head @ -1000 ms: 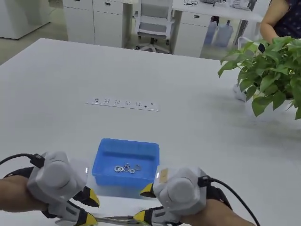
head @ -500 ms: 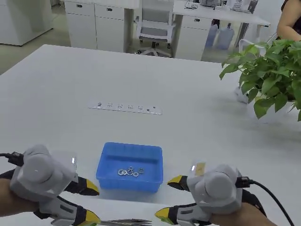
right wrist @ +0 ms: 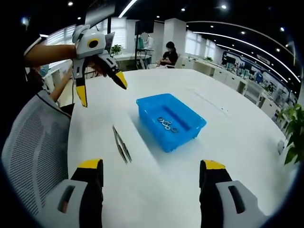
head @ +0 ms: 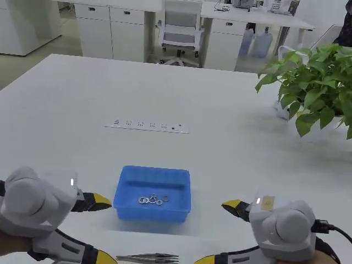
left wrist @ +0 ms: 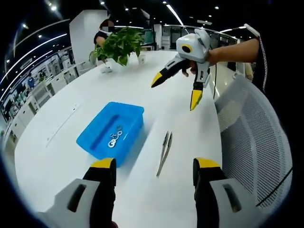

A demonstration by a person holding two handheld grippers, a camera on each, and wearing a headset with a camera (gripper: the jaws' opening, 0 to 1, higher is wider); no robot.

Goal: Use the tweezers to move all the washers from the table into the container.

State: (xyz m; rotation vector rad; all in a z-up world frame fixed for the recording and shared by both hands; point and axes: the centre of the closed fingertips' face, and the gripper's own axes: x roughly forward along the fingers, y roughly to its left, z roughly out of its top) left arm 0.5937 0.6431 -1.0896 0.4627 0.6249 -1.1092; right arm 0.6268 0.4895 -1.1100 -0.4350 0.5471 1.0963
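Here, blue container [head: 154, 213], perhaps 5 washers [head: 153, 199]

You worked under bright, even overhead light, so in the head view the white surface [head: 231, 159] came out pale and nearly free of glare, with only a soft shadow along the near wall of the blue container [head: 154, 193] and a thin one beside the tweezers [head: 147, 257]. In your two gripper views the ceiling lights [right wrist: 142, 5] showed as small hot dots and strips against a dark ceiling. The fisheye lens bowed the surface's edges and smeared whatever lay near the rim, while the middle stayed sharp.
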